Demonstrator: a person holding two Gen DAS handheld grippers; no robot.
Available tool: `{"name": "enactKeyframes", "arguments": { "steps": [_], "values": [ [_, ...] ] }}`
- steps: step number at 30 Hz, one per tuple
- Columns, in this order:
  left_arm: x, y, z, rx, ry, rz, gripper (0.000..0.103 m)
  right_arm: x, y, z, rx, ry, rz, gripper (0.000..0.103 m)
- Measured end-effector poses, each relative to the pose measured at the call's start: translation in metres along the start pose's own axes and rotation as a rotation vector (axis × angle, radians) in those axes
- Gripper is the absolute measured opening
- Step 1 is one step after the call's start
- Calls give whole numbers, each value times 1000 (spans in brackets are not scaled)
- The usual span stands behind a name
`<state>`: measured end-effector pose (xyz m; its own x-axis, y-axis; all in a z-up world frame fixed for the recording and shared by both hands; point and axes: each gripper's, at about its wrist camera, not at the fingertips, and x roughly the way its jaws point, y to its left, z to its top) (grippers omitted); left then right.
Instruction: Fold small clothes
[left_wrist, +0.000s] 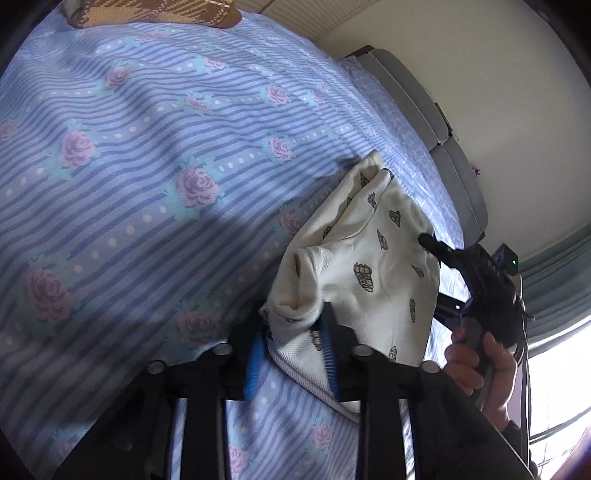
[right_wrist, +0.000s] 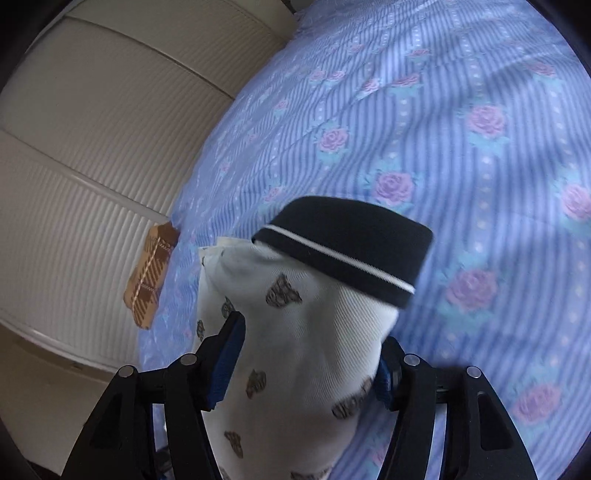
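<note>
Right now the white garment (left_wrist: 354, 266), cream-white knit with small dark printed motifs and a black cuff band with a thin white stripe (right_wrist: 343, 247), is bunched up over the bed (left_wrist: 147, 166), held between both tools. Left hand-held gripper (left_wrist: 291, 354): blue pads (left_wrist: 255, 362) are close together with a fold of the garment's edge pinched between them, so it's clamped on the cloth. Right hand-held gripper (right_wrist: 303, 365): jaws stand fairly wide, with the garment's body filling the gap and draped over them; left pad (right_wrist: 229, 354) touches the fabric, right pad mostly hidden under cloth, so can't tell if it's actually gripping. In the left wrist view the right tool's black finger pokes into the garment's far side, and the person's hand (left_wrist: 480, 365) wraps its handle. Bedsheet is blue striped with pink roses and white dots. A brown checked cloth (right_wrist: 151, 277) lies at the bed's edge, well apart from the garment, next to ribbed white panels (right_wrist: 92, 147). No readable writing, brand or label anywhere; motifs on the garment are pictures, not text.
</note>
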<state>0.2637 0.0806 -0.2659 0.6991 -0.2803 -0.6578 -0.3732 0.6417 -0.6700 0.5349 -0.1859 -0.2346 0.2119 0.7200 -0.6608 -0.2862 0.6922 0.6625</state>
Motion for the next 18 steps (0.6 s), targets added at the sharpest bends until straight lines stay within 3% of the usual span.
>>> {"name": "enactKeyframes", "arguments": {
  "steps": [3,4,5,8,18],
  "values": [
    [1,1,1,0,16,-15,15,0,0,1,4,-14,-1,53],
    [1,-1,0,10,17,-13,13,-1,0,-1,8,-16,-2,35],
    [0,-3,0,24,15,-10,13,-2,-3,-2,20,-13,3,25],
    [1,-6,1,34,16,-15,12,-5,-10,-7,57,-30,32,18],
    [-25,-23,15,85,19,-68,11,-39,23,-10,61,-109,7,15]
  ]
}}
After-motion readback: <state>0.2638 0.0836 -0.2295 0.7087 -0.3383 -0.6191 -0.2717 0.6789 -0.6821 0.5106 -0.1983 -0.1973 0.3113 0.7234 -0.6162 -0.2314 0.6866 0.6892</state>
